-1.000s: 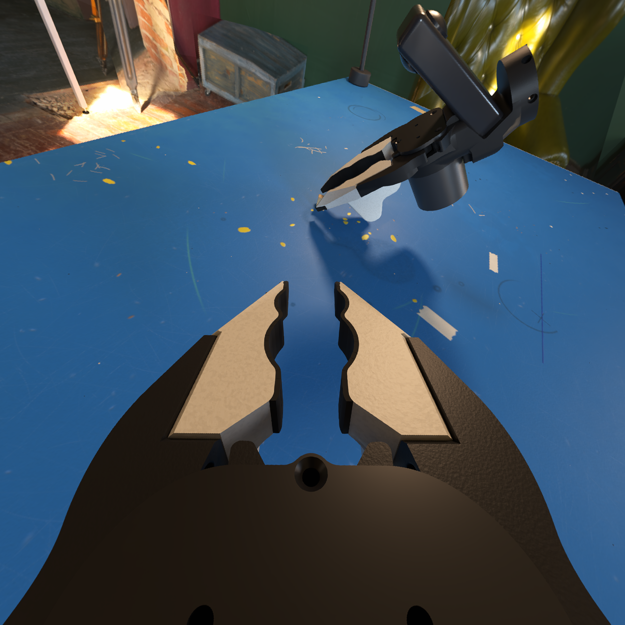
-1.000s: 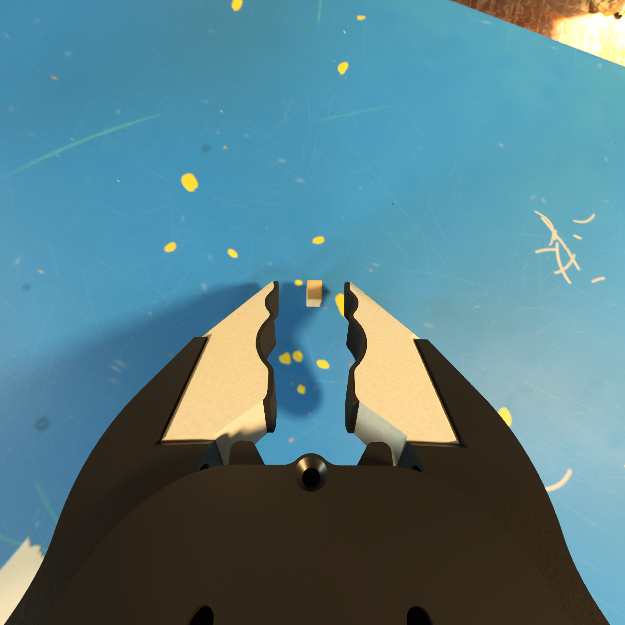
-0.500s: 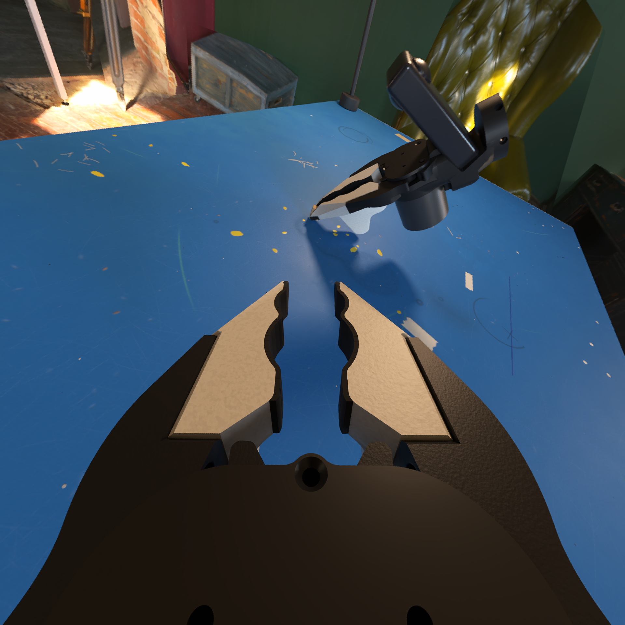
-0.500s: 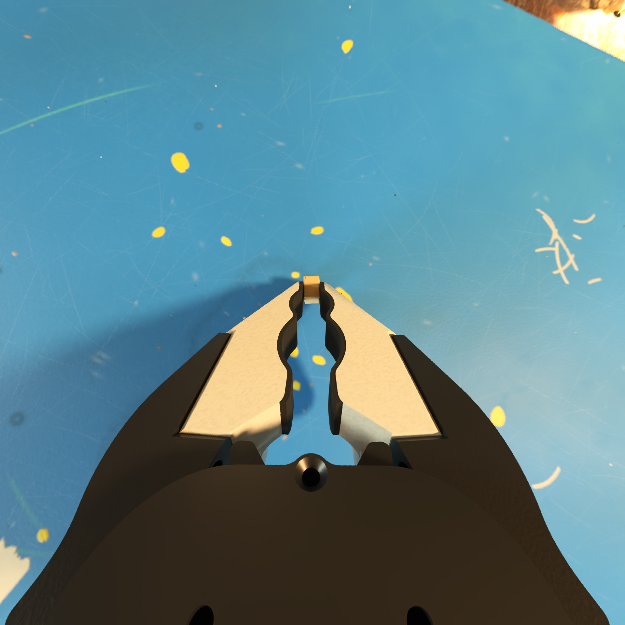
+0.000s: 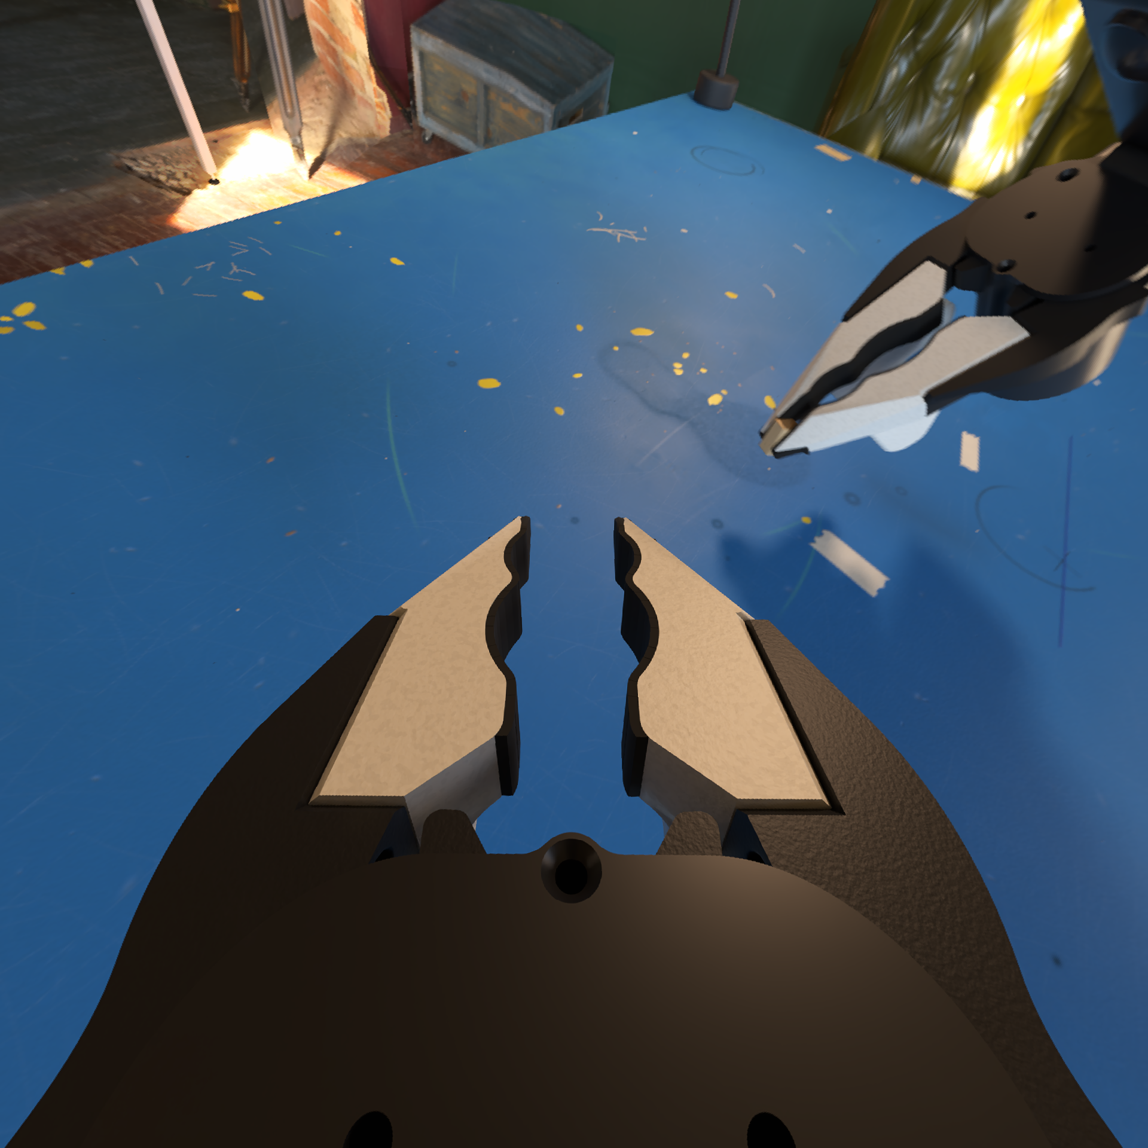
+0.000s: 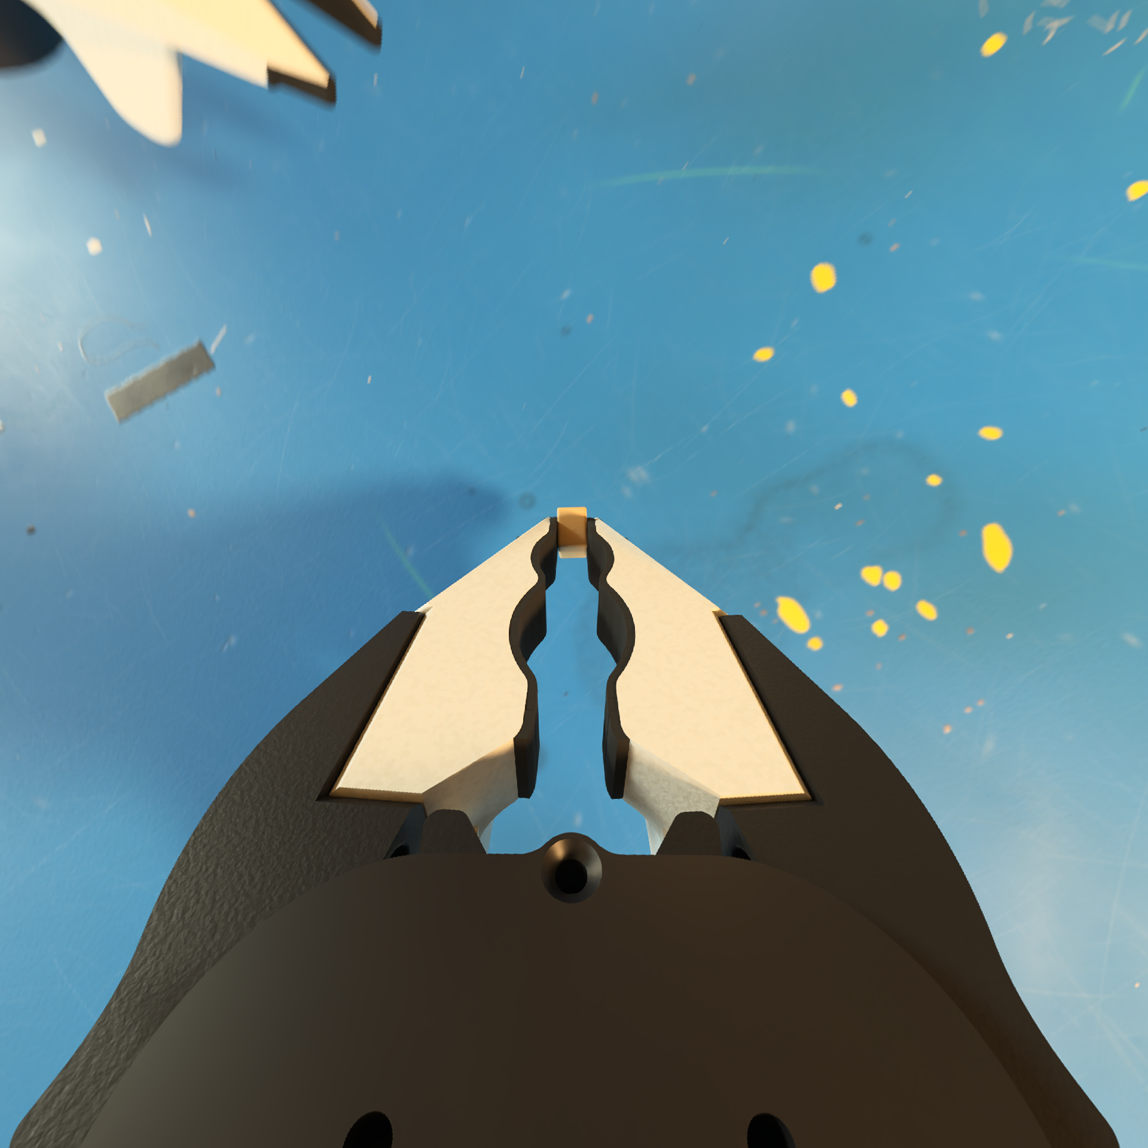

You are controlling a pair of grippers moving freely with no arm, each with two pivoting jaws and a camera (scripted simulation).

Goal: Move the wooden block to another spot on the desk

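The wooden block is a tiny tan cube pinched between the tips of my right gripper, which is shut on it and holds it above the blue desk. In the left wrist view the right gripper hangs at the right, clear of the desk, with the block at its tips and its shadow below. My left gripper is open and empty over the middle of the desk. Its fingertips show at the top left of the right wrist view.
Strips of pale tape lie on the desk among yellow paint spots. A lamp stand base sits at the far corner. A yellow armchair and a grey chest stand beyond the desk edges.
My right gripper closed on the block, then lifted it off the desk and carried it toward the tape strip, nearer my left gripper. The left gripper stayed open and shifted its view.
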